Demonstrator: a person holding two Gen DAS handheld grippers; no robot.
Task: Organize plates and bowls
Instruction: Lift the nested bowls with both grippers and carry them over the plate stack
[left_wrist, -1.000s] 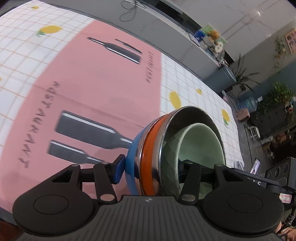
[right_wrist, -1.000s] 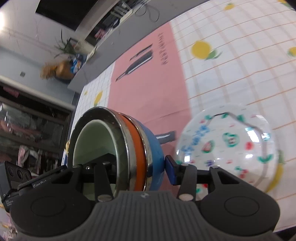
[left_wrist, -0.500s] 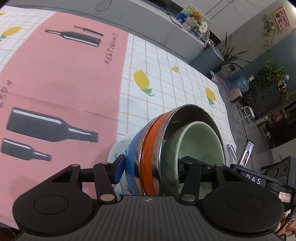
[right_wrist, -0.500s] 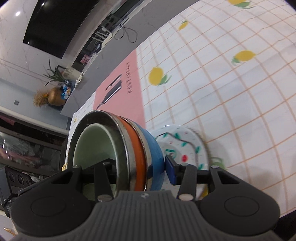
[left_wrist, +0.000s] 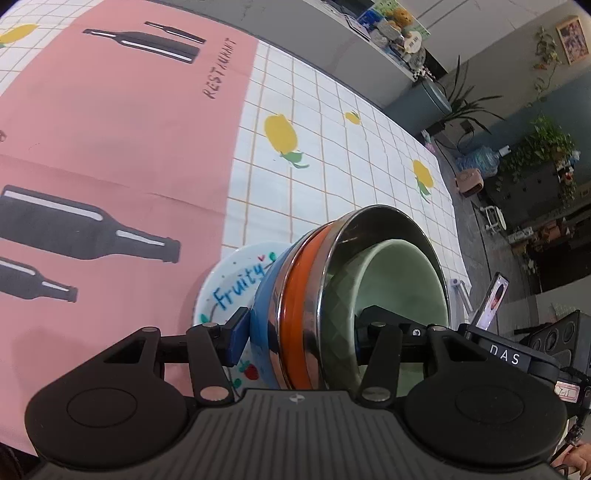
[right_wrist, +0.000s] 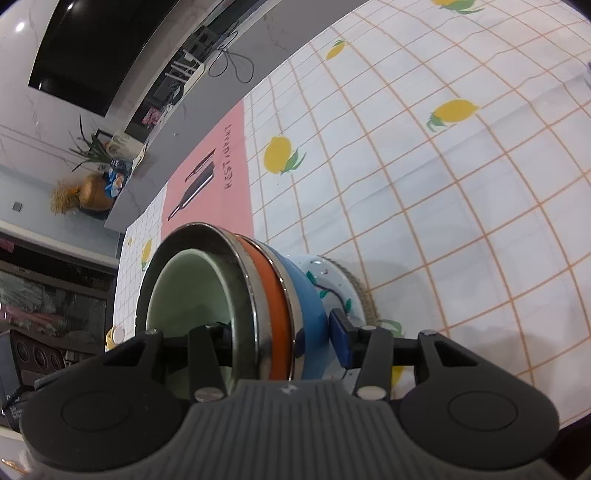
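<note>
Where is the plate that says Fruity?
In the left wrist view the Fruity plate lies on the lemon tablecloth, under the held bowl stack.

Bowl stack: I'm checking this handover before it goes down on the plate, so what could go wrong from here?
1. The bowl stack is pinched at its walls by the left gripper and right gripper; uneven release could tip it.
2. The loose green bowl could shift.
3. The plate sits off-centre under the stack, so it may land on the rim.
</note>
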